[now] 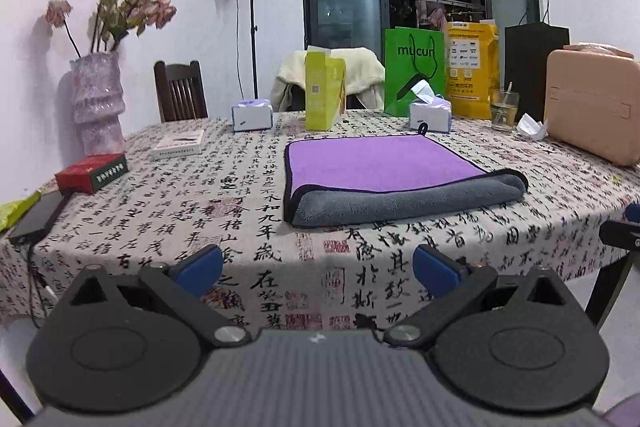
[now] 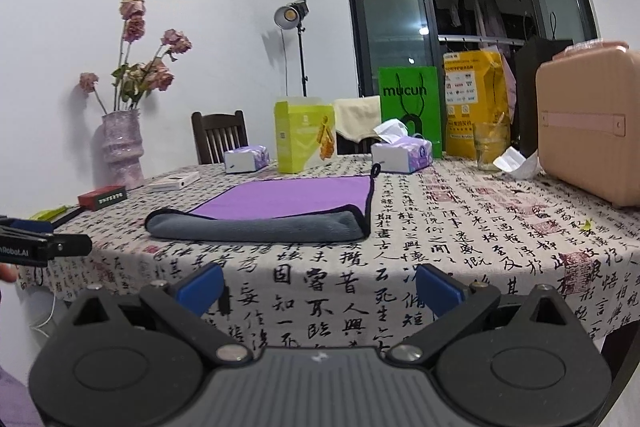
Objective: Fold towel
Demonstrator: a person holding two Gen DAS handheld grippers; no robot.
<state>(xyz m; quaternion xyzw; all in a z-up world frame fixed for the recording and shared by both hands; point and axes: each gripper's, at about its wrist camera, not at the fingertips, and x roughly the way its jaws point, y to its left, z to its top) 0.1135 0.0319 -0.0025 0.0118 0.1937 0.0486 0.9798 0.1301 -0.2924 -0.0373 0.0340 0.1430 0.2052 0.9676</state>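
A towel, purple on top with a grey underside and black trim, lies on the table with its near edge folded over into a thick grey roll. It also shows in the right wrist view, with its hanging loop at the far right corner. My left gripper is open and empty, held back off the table's near edge in front of the towel. My right gripper is open and empty, also off the near edge, right of the towel. The left gripper's side shows at the right wrist view's left edge.
The table carries a calligraphy tablecloth. Behind the towel stand two tissue packs, a yellow-green box, a green bag, a glass and a pink case. A vase, a red box and a phone sit at the left.
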